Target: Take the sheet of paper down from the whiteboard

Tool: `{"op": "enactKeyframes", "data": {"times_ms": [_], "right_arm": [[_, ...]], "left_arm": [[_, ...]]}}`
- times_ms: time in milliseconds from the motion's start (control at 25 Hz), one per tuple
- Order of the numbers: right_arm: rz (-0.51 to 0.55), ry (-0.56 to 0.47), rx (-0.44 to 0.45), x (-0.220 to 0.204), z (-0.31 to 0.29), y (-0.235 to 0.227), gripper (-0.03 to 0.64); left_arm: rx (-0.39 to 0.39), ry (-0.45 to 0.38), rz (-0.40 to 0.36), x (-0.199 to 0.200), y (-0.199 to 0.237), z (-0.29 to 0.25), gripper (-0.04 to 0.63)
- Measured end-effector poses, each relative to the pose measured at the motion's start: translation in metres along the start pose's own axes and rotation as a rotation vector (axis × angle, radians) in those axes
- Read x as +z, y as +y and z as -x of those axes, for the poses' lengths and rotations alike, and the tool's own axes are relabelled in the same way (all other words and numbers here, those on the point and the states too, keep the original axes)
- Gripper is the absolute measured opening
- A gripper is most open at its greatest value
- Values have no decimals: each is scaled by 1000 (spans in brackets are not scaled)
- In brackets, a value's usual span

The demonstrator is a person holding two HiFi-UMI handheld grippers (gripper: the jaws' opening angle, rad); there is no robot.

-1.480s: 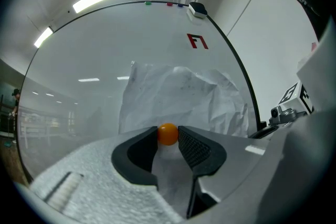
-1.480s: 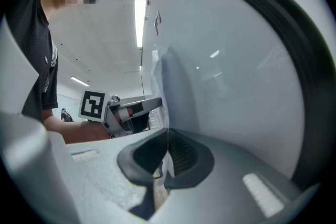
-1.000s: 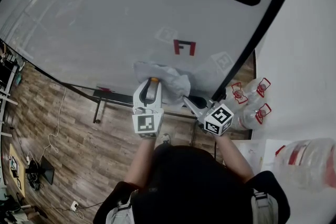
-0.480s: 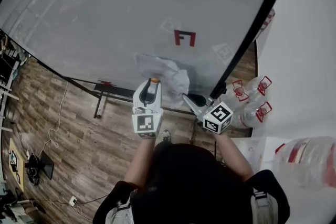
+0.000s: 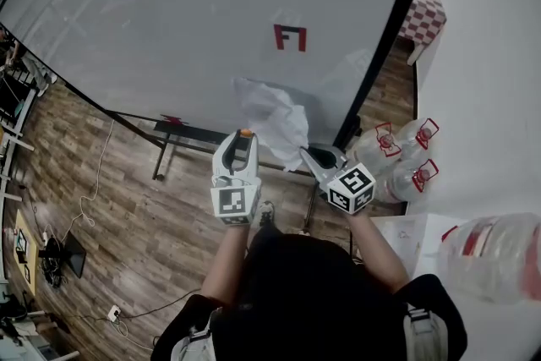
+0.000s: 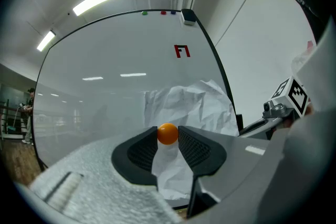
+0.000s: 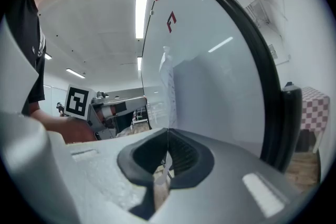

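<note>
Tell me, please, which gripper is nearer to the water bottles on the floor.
Right. The right gripper, shut on the paper, is on the side with the bottles; the left gripper, clamping an orange ball, is beyond the paper from them.

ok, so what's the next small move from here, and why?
Probably draw the right gripper back from the whiteboard, carrying the sheet of paper clear. Its jaws are shut on the sheet's edge, the left gripper grips the orange ball, and nothing visible pins the crumpled sheet to the board.
</note>
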State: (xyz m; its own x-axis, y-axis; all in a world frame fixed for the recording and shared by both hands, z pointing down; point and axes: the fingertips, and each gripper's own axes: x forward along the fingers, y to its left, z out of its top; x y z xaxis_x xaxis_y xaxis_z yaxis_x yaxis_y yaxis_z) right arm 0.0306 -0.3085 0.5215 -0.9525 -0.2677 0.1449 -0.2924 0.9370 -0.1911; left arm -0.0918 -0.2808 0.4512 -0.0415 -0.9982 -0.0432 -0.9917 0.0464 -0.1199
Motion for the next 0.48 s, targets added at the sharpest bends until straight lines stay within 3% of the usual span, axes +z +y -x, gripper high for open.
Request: {"op": "enactKeyframes", "data": {"times_ms": [480], "right_arm": [[-52, 12, 16, -22, 8, 32, 5]], "left_arm": [[56, 63, 3, -18, 14, 67, 135]]}}
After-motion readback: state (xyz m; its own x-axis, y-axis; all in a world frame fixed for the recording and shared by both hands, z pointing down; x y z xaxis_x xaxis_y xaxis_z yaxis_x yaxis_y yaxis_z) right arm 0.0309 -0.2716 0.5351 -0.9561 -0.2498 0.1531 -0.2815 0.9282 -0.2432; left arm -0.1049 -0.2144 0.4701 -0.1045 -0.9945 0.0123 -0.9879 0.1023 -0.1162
